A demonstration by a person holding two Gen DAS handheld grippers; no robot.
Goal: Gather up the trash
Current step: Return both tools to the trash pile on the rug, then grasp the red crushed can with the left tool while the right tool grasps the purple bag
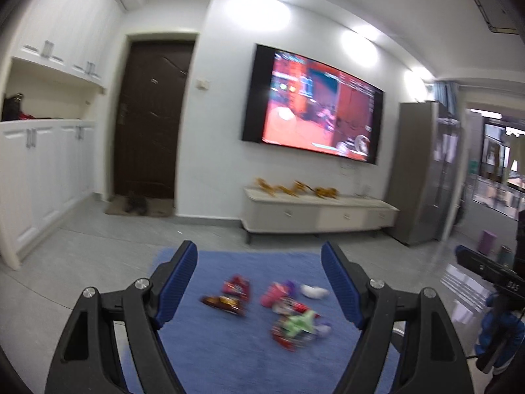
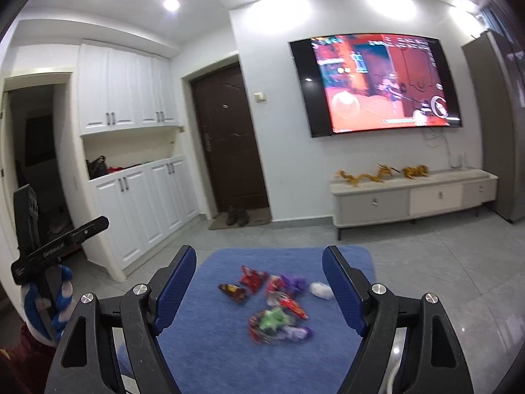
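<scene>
Several crumpled snack wrappers lie on a blue cloth-covered table (image 1: 210, 262) (image 2: 216, 262). They include a dark brown wrapper (image 1: 223, 303) (image 2: 233, 291), a red wrapper (image 1: 235, 285) (image 2: 252, 277), a green and red wrapper (image 1: 297, 326) (image 2: 274, 325) and a white crumpled tissue (image 1: 314, 291) (image 2: 321, 290). My left gripper (image 1: 259, 284) is open and empty above the near side of the pile. My right gripper (image 2: 259, 284) is open and empty, also above the near side. Both views are blurred.
A white TV cabinet (image 1: 315, 213) (image 2: 410, 197) stands under a wall TV (image 1: 311, 105) (image 2: 377, 85). White cupboards (image 2: 141, 203) are on the left, a dark door (image 2: 229, 144) behind, a grey fridge (image 1: 416, 170) on the right. The other gripper shows at each view's edge.
</scene>
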